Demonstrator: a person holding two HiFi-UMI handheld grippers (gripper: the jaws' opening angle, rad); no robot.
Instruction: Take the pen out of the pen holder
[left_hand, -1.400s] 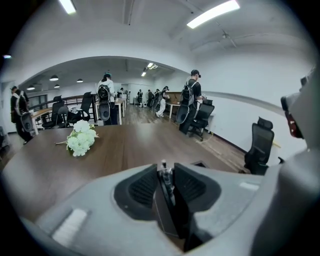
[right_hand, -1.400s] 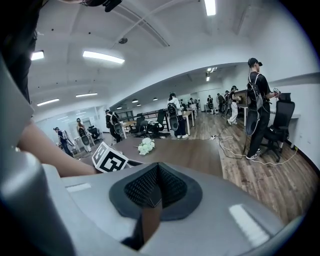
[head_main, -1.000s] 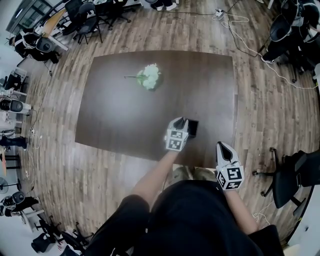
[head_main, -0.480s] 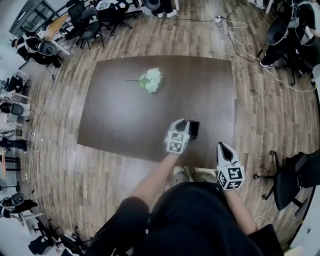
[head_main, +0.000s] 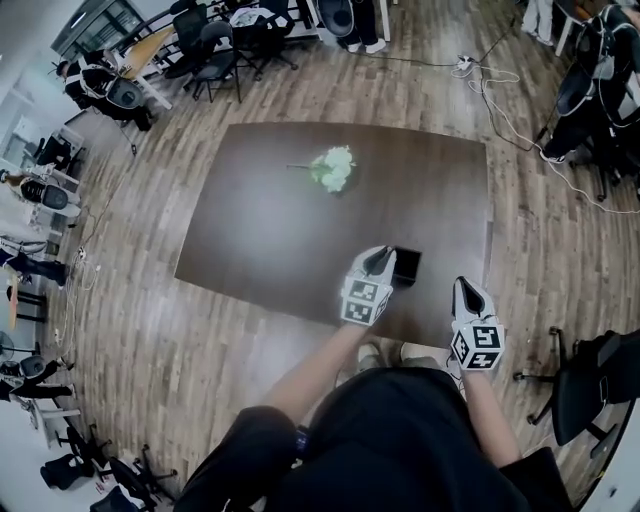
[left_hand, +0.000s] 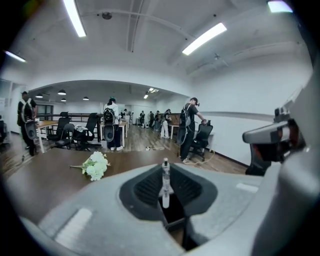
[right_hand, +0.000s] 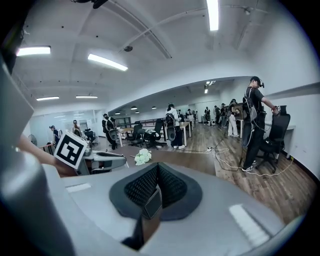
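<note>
In the head view, a dark brown rectangular wooden table (head_main: 260, 240) stands on a plank floor. A bunch of white flowers with a green stem (head_main: 333, 168) lies far back on it. Near the table's near right edge sits a small black box-shaped pen holder (head_main: 407, 266). The left gripper (head_main: 380, 256), grey-white with a square-marker cube, has its tips just beside the holder's left side and points toward the far end. The pen itself is too small to make out from here. The right gripper (head_main: 464, 288) hovers further right at the table's near edge, apart from the holder. In the left gripper view, the black ribbed pads are clamped on a slim silvery-white pen (left_hand: 164, 182). It stands upright between them, its top poking just above the jaw tips. Directly under its lower end, in the gap between the jaws, is a dark square opening (left_hand: 173, 214); I cannot tell whether it is the holder's mouth. The flowers lie to the far left. In the right gripper view, the jaws are closed together with nothing between them. The left gripper shows at the left, and the flowers lie beyond it.
</note>
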